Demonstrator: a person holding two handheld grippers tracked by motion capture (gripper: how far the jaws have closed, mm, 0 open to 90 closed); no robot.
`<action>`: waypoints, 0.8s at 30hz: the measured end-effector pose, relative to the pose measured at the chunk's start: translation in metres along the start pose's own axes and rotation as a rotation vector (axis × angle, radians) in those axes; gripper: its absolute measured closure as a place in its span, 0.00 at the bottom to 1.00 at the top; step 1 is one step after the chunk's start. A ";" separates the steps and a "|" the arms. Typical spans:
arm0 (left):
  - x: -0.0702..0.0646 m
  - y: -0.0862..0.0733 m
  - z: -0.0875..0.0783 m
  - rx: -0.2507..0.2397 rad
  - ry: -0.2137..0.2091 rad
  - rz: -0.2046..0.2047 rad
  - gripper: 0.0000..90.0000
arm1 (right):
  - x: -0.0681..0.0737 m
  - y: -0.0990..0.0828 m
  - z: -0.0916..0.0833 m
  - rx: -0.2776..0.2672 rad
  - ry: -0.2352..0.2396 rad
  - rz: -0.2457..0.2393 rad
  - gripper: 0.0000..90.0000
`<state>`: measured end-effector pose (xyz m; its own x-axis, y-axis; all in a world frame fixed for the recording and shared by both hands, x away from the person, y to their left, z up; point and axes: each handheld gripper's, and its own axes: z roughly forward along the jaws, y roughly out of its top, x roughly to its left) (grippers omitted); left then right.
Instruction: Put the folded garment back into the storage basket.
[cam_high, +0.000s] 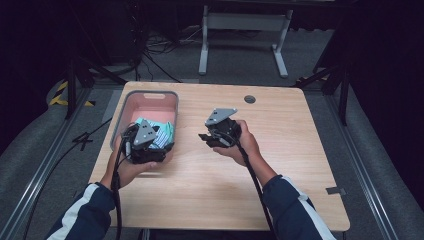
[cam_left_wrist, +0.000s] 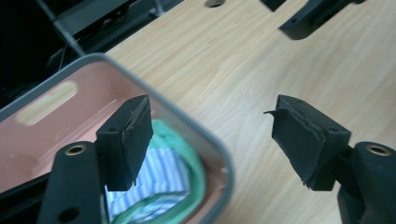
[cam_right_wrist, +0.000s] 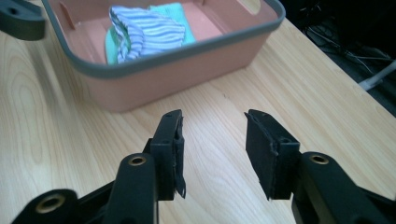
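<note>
My pink bin (cam_high: 150, 100) sits at the table's (cam_high: 280, 165) left edge with the striped cloth (cam_right_wrist: 149, 32) bunched on a green one inside. Both grippers are empty, jaws apart: left gripper (cam_left_wrist: 210, 135) straddling the bin's near rim, right gripper (cam_right_wrist: 212, 140) over bare wood. I reckon lowering the left could catch that rim and shove the bin sideways

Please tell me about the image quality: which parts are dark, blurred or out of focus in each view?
High view: the wooden table is lit, the surroundings nearly black, and the image soft. Left gripper view: the striped cloth in the pink bin is blurred. Right gripper view: sharpest; the open right gripper is slightly soft.
</note>
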<state>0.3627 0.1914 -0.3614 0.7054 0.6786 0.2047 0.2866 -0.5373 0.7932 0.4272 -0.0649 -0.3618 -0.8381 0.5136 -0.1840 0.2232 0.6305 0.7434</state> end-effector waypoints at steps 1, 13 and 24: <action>-0.003 0.001 0.001 -0.002 -0.009 0.001 0.30 | -0.001 -0.004 -0.003 0.004 -0.004 -0.005 0.62; -0.037 0.000 0.015 0.035 -0.056 0.093 0.22 | -0.007 -0.031 -0.027 0.016 -0.049 0.000 0.48; -0.059 -0.012 0.027 0.076 -0.103 0.145 0.20 | -0.010 -0.068 -0.046 0.061 -0.042 0.010 0.34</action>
<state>0.3354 0.1442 -0.3989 0.8044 0.5386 0.2507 0.2228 -0.6648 0.7130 0.3980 -0.1394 -0.3808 -0.8142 0.5434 -0.2046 0.2623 0.6586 0.7053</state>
